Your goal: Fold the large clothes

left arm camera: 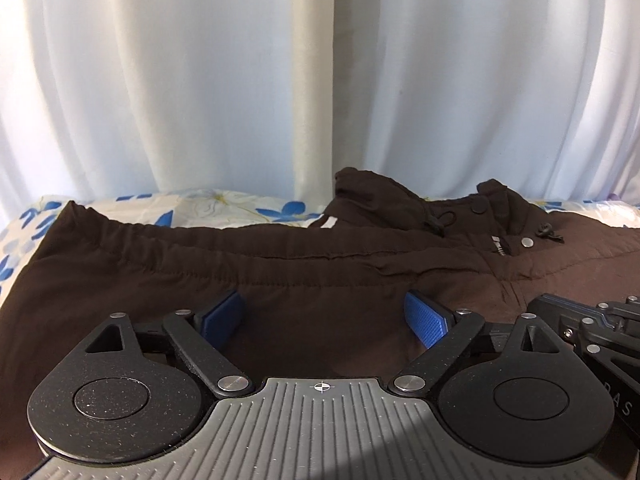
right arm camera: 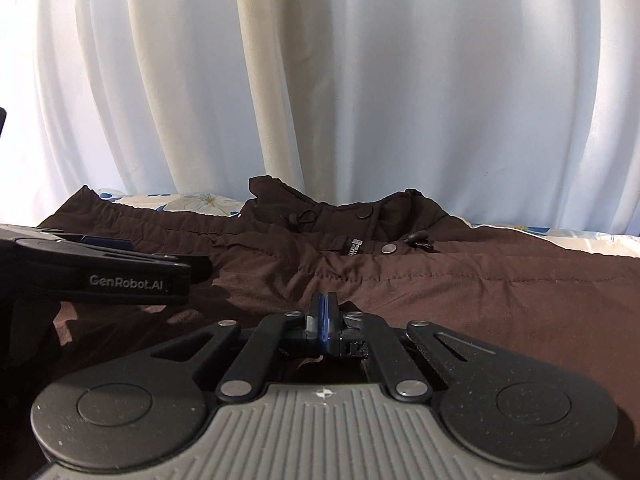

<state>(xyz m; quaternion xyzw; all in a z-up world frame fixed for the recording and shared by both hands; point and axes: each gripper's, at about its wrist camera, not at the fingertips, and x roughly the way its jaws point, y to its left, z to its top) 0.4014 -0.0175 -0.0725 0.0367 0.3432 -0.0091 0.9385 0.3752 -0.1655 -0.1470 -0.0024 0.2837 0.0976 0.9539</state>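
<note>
Curtain (left arm camera: 200,80) fills the far background, white, hanging in folds beyond both tongs; bed (left arm camera: 224,204) under it, floral sheet in blue and yellow, showing only as a strip past the far edge of the garment.

Jacket (left arm camera: 280,276), dark brown, spread flat on the bed directly ahead of and beneath both tongs; it takes up nearly the whole near field. Collar (right arm camera: 344,210) bunched at the far side, ahead of the right tongs and ahead-right of the left; hem or sleeve band with gathered elastic runs off to the far left. Small items near the collar: snap (right arm camera: 387,248), label, cord toggle (right arm camera: 418,236).

Left tongs (left arm camera: 324,316): spread wide, blue pads (left arm camera: 426,320) well apart, nothing between them; poised low over the cloth, contact not clear. Right tongs (right arm camera: 323,312): pressed together, pads meeting; whether a thin fold of cloth is caught between them I cannot tell, the tips sit against the fabric and hide it. The two tools sit just beside each other, each visible at the other's edge.

Judged step: early, garment laid out, no fold visible yet; likely picking grip points along the near edge.

Next move calls for: left tongs to drop onto a near edge and close on one layer; right to confirm hold; then both lift together and carry toward the collar, keeping the cloth taut so the slick fabric does not slide or bunch.
</note>
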